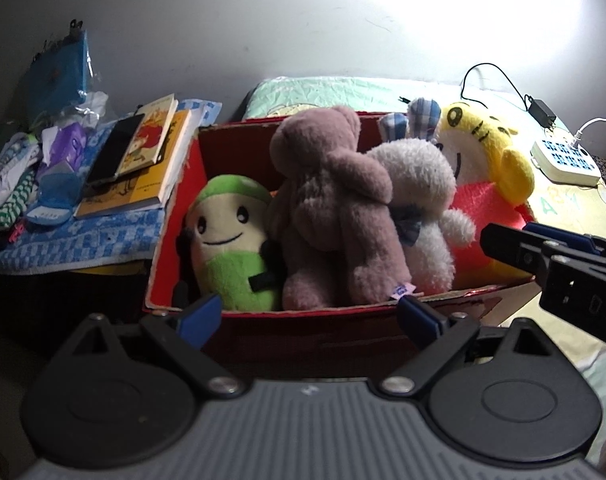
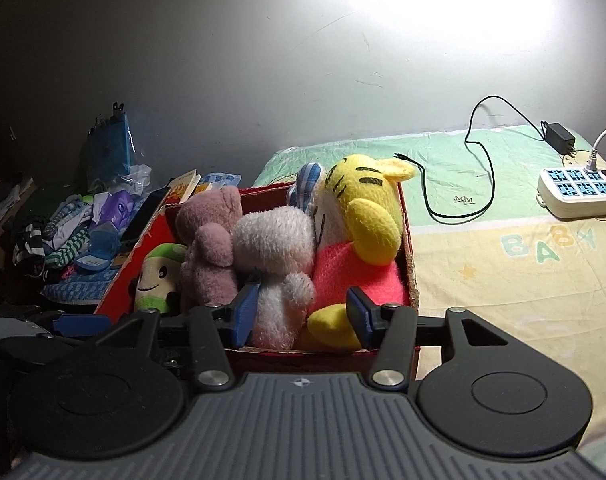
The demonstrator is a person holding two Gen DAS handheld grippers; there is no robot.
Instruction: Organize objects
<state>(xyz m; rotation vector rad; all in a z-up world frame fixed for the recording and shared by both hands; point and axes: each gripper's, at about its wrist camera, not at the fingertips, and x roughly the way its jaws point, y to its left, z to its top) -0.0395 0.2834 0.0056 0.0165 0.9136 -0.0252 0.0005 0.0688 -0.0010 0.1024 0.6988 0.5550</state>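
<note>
A red cardboard box (image 1: 303,314) (image 2: 409,248) stands on the bed and holds several plush toys: a green and cream doll (image 1: 233,240) (image 2: 157,276), a brown bear (image 1: 335,204) (image 2: 209,248), a white plush (image 1: 423,208) (image 2: 275,268) and a yellow tiger (image 1: 479,140) (image 2: 367,208). My left gripper (image 1: 309,314) is open and empty just before the box's near wall. My right gripper (image 2: 301,312) is open and empty at the box's near right end, its fingers either side of the white plush and the tiger's foot. It also shows in the left wrist view (image 1: 543,248).
Left of the box, a blue checked cloth (image 1: 87,240) bears books (image 1: 143,160), a dark phone (image 1: 115,148) and crumpled clothes (image 1: 15,184). On the bed sheet (image 2: 503,280) to the right lie a white power strip (image 2: 579,192), a black adapter (image 2: 559,136) and its cable (image 2: 483,184).
</note>
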